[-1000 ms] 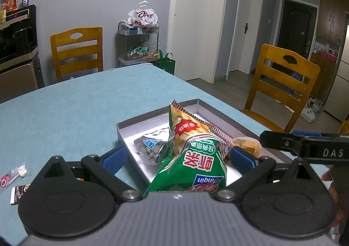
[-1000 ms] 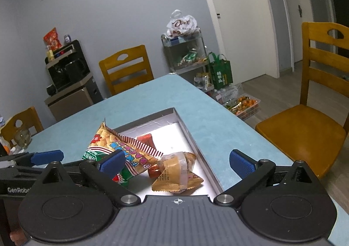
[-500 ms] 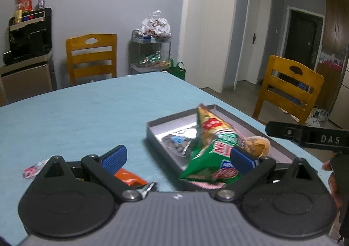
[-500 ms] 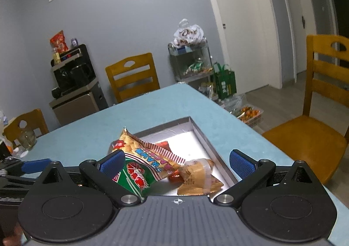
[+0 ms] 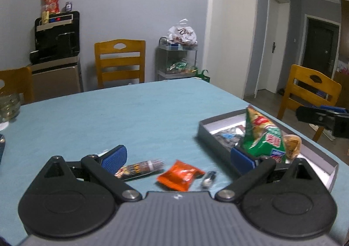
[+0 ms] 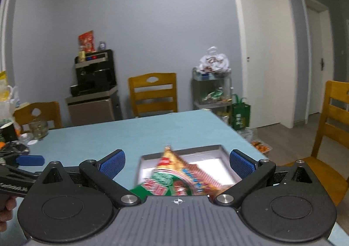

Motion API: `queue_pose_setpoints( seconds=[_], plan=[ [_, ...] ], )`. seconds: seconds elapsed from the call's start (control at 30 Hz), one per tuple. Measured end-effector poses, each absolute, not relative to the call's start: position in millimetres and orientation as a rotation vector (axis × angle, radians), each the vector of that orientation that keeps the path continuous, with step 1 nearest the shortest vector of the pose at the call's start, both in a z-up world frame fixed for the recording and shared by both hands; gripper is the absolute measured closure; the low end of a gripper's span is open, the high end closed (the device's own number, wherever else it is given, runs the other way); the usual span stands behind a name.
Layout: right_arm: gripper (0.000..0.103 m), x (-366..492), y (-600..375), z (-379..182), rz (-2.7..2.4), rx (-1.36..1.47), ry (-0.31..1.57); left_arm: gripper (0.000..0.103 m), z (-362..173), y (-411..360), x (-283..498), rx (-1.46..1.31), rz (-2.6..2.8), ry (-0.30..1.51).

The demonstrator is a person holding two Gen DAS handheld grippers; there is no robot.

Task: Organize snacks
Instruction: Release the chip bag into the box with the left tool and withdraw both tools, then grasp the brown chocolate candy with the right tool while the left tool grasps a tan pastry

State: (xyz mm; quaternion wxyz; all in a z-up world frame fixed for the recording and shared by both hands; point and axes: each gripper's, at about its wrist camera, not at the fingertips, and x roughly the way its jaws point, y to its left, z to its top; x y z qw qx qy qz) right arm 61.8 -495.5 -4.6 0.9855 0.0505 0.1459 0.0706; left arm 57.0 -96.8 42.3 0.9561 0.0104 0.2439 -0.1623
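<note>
A grey tray (image 5: pixel 205 128) on the blue table holds a green and yellow snack bag (image 5: pixel 262 137), a dark packet (image 5: pixel 226 137) and a tan wrapped cake (image 5: pixel 293 144). My left gripper (image 5: pixel 177 158) is open and empty above loose snacks on the table: an orange packet (image 5: pixel 180 175), a long printed packet (image 5: pixel 139 168) and a small silver candy (image 5: pixel 208 178). My right gripper (image 6: pixel 176 161) is open and empty, held over the near end of the tray (image 6: pixel 185 152) and the snack bag (image 6: pixel 172 180).
Wooden chairs (image 5: pixel 120 61) stand around the blue table (image 5: pixel 120 115). A glass jar (image 5: pixel 8 107) sits at the table's far left. A black appliance on a cabinet (image 5: pixel 56 49) and a shelf cart with bags (image 5: pixel 178 58) stand by the wall.
My left gripper has swung left, away from the tray, and now faces the loose snacks on the table. My right gripper has drawn back and tilted up from the tray.
</note>
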Motion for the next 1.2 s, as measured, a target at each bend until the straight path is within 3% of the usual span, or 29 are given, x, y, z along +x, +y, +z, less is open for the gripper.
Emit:
queue_pose_setpoints(
  seconds=[0.43, 0.77, 1.07, 1.2],
  plan=[
    [0.0, 44.0, -439.0, -13.2, 0.355, -0.052, 0.393, 0.001, 24.7, -32.3, 64.5, 0.001, -0.257, 0.523],
    [0.003, 29.7, -403.2, -37.2, 0.474, -0.279, 0.458, 0.001, -3.1, -53.7, 57.2, 0.176, -0.318, 0.501],
    [0.032, 36.3, -398.1, -51.2, 0.523, -0.338, 0.563, 0.001, -18.4, -67.3, 62.7, 0.16, -0.405, 0.553],
    [0.05, 40.5, -392.8, -57.6, 0.519, -0.371, 0.607, 0.001, -24.5, -70.6, 65.6, 0.148, -0.442, 0.572]
  ],
)
